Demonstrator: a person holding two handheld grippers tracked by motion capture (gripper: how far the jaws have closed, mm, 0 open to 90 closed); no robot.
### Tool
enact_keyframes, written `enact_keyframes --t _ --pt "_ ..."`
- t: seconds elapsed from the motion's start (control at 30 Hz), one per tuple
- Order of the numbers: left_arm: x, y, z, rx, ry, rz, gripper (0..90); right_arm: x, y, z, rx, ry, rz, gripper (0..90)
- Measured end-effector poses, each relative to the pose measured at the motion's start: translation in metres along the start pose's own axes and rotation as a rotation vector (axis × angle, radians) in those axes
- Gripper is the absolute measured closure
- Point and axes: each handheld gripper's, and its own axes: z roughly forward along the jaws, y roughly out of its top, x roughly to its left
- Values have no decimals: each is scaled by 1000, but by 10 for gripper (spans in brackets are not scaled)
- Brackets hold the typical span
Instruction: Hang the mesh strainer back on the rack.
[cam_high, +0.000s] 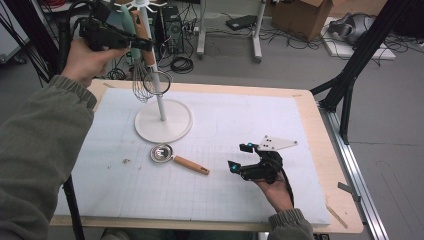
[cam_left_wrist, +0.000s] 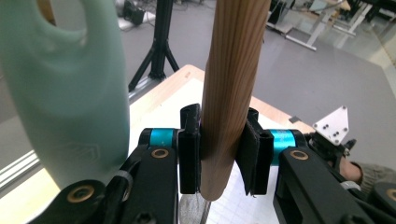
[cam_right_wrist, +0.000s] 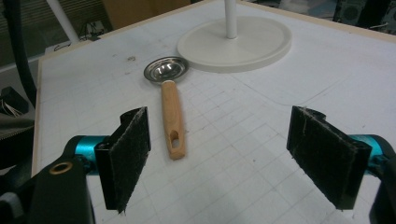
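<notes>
High at the back left, my left gripper (cam_high: 142, 44) is shut on the wooden handle (cam_left_wrist: 231, 93) of a wire whisk (cam_high: 143, 82), which hangs beside the white stand's pole (cam_high: 156, 75). Its pads press the handle from both sides in the left gripper view. A mint-green utensil (cam_left_wrist: 70, 93) hangs close to the left of that handle. On the mat lies a small metal ladle with a wooden handle (cam_high: 177, 160), also seen as the ladle (cam_right_wrist: 172, 116) ahead of my right gripper (cam_right_wrist: 233, 158). My right gripper (cam_high: 239, 157) rests low on the mat, open, nothing between its pads.
The stand's round white base (cam_high: 163, 122) sits at the mat's back left. The white gridded mat (cam_high: 225, 190) covers a wooden table (cam_high: 345, 220). Beyond the table are black tripod legs (cam_high: 350, 75), a cardboard box (cam_high: 302, 15) and cables on the floor.
</notes>
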Motion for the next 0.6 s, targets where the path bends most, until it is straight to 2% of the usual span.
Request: enact_keyframes --t 0.07,0.37,0.6 --pt "0 0 0 -5 11 -1 717 0 0 0 1 0 2 208" --pt "2 0 2 -19 -7 -13 719 0 0 1 3 5 -2 208" --pt "3 -4 -2 -22 29 -8 712 -1 -1 0 -2 6 1 208"
